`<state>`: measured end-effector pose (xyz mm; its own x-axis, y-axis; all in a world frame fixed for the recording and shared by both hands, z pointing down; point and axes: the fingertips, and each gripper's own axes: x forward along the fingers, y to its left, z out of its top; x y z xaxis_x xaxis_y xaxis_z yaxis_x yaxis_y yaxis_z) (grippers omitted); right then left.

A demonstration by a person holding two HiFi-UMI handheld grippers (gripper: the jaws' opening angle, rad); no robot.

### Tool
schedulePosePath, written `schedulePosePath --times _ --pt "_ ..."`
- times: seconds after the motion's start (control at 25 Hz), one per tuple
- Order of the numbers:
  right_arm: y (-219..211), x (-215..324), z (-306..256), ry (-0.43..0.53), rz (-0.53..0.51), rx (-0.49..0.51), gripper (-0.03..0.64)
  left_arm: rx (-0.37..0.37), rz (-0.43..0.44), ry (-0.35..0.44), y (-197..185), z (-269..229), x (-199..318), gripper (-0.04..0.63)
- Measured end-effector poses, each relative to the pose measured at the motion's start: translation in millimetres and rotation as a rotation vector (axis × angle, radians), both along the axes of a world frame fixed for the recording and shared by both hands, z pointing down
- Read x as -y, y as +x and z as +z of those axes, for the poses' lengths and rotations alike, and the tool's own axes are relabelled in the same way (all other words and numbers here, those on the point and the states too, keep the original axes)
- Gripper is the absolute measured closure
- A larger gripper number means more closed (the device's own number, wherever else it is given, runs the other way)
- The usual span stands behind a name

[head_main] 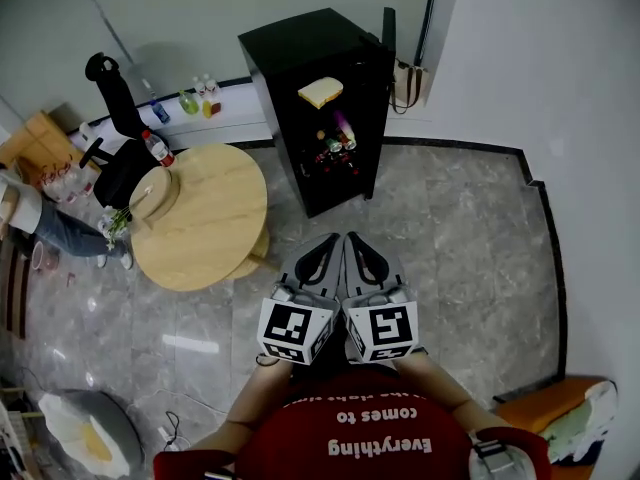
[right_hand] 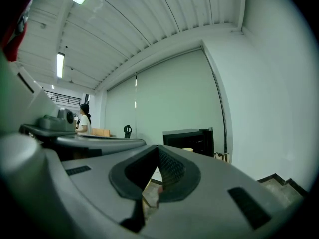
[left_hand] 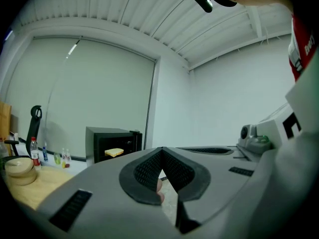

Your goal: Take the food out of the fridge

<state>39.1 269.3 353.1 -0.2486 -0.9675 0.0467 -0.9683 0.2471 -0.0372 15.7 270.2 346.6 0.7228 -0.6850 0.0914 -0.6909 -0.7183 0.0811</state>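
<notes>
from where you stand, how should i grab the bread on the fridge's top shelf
Probably the bread's front edge, coming level through the fridge's open front: it lies flat, so jaws above and below span its thin side.

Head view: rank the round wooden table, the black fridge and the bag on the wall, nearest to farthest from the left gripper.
1. Round wooden table, close on the left of the left gripper.
2. Black fridge, straight ahead, door open.
3. Bag, beyond the fridge, against the wall on its right.
</notes>
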Motion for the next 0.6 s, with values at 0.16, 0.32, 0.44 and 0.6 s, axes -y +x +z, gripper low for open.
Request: schedulePosePath --times 0.16,0.32,0.44,0.6 --pt "1.3 67.7 -5.6 0.009 0.014 -0.004 0.607 -0.011 0.014 0.009 1.1 -5.7 68.1 0.592" --pt "-4.5 132.6 -14.7 0.001 0.003 -0.03 0.607 -0.019 0.002 0.006 -4.3 -14.7 132.5 0.592" --pt "-5.1 171.6 -13.1 -0.009 0.007 -0.028 0.607 -0.016 0.006 -0.001 -5.2 -12.6 171.5 0.592" --pt "2.9 215.0 -4.9 -0.038 0.006 -0.033 0.607 -0.019 0.005 -0.022 2.8 -4.1 214.8 0.592"
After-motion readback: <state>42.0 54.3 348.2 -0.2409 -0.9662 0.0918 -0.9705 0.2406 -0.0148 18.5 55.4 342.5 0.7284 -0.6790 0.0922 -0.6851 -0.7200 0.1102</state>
